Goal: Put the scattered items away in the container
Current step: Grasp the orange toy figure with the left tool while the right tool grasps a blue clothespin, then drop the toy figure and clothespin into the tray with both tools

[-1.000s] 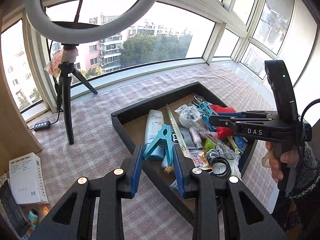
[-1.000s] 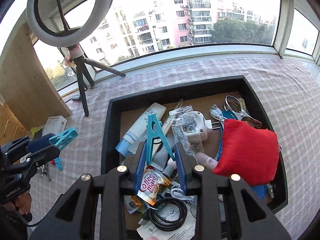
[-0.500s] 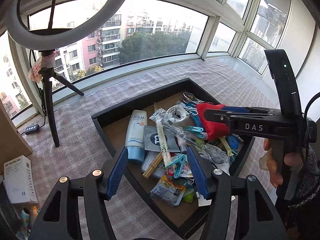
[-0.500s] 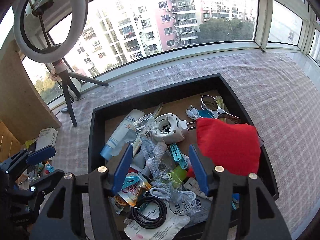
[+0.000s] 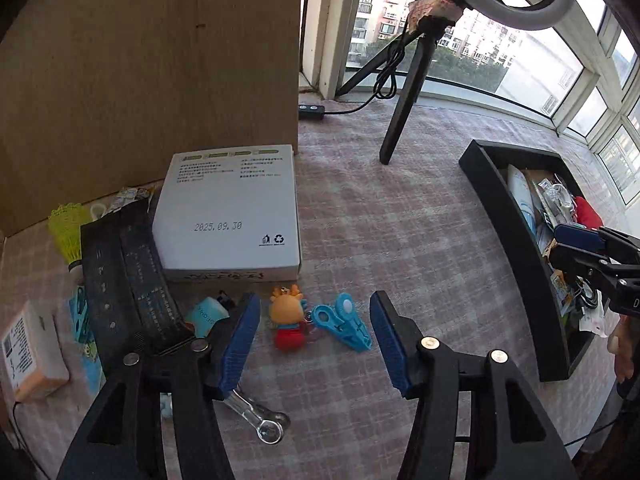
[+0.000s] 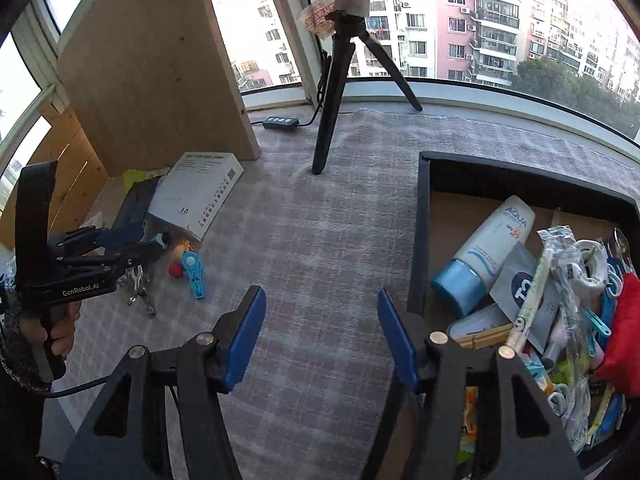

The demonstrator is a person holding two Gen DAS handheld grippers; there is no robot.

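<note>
Below the left gripper (image 5: 314, 340), a checked, woven cloth (image 5: 400, 220) is seen covering the bench, with loose items scattered on it. A small moulded deer figure (image 5: 287, 320), orange-headed with a red body, lies just ahead of the blue ribbed pads, and a light blue plastic clip (image 5: 344, 326) lies touching or just beside it. A flat white cardboard box (image 5: 230, 212) with printed text is set behind them, next to a long black ribbed strip (image 5: 128, 276) and a yellow feathered shuttlecock (image 5: 68, 232). A shiny metal tool (image 5: 260, 416) is partly hidden under the left pad. The jaws of the left gripper are closing a little yet are held wide, with nothing clamped; the figure and clip are framed between them but untouched. The gripper is pointed steeply down at the bench.

The container (image 6: 424, 208), a black rectangular tray with straight walls and a brown floor, is seen to the right in both views, well apart from the scattered items. It is piled with a white tube with a blue cap (image 6: 486, 252), crinkled clear wrappers, sachets and a red fabric pouch (image 6: 622, 328).

The right gripper (image 6: 322, 336) is tilted down over bare cloth just left of the tray wall, its jaws wide apart and empty. Each tool is gripped by a hand in a dark knitted sleeve.
</note>
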